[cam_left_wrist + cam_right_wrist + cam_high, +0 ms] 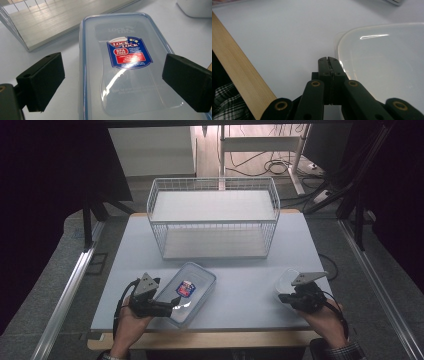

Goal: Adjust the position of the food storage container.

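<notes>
While the room around it is dark, the pale desk (pixel 240 285) has a wooden front edge; cables lie on the floor behind. There is one white wire basket (pixel 213 217) at the back, one clear box (pixel 189 292) with a red and blue sticker near the front, and one see-through lid (pixel 290 279) on the right. The left hand-held gripper (pixel 176 304) is spread wide, one jaw on each side of the box, not pressing it; the right hand-held gripper (pixel 328 62) is pressed together, its tip just beside the lid's edge.
</notes>
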A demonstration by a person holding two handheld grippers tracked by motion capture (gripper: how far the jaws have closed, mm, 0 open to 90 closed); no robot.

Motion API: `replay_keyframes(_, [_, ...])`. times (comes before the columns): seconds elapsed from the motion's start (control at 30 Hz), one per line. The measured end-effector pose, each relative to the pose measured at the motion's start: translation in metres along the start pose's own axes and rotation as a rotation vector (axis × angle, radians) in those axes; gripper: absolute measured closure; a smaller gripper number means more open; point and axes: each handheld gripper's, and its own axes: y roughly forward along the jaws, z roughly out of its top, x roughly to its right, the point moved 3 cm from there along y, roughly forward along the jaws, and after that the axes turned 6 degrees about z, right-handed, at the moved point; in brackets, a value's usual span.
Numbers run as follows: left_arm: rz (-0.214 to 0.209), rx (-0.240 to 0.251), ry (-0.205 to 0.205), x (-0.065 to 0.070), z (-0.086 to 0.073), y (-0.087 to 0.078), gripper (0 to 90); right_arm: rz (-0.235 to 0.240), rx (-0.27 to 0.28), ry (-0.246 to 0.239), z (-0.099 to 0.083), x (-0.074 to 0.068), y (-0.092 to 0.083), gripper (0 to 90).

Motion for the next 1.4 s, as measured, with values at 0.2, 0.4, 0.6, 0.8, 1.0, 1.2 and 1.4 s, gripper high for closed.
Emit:
replay_keyframes(0.2, [-0.010,-0.002,-0.023,-0.001,0.000,0.000,4.9,-0.009,0.002,0.047,-0.009,0.013,-0.011,88.9])
replay_keyframes(0.4, [-0.012,-0.001,-0.043,-0.004,0.000,-0.001,5.1,-0.060,0.007,0.097,-0.023,0.027,-0.026,88.9])
replay_keyframes(0.6, [-0.016,-0.001,-0.052,-0.004,-0.001,-0.001,5.3,-0.092,0.037,0.151,-0.035,0.042,-0.039,88.9])
replay_keyframes(0.8, [-0.029,-0.007,-0.081,-0.004,-0.001,-0.001,5.3,-0.109,0.055,0.169,-0.037,0.044,-0.041,88.5])
replay_keyframes(1.0, [-0.015,0.013,-0.086,-0.002,0.000,-0.009,8.0,-0.048,0.125,0.095,-0.023,0.027,-0.033,88.5])
replay_keyframes(1.2, [-0.009,0.040,-0.088,0.001,-0.006,-0.026,39.8,-0.041,0.155,0.014,-0.008,0.011,-0.020,87.0])
replay_keyframes(1.4, [0.020,0.036,-0.100,0.004,-0.022,-0.043,67.7,-0.016,0.172,0.006,0.000,0.004,-0.010,86.6])
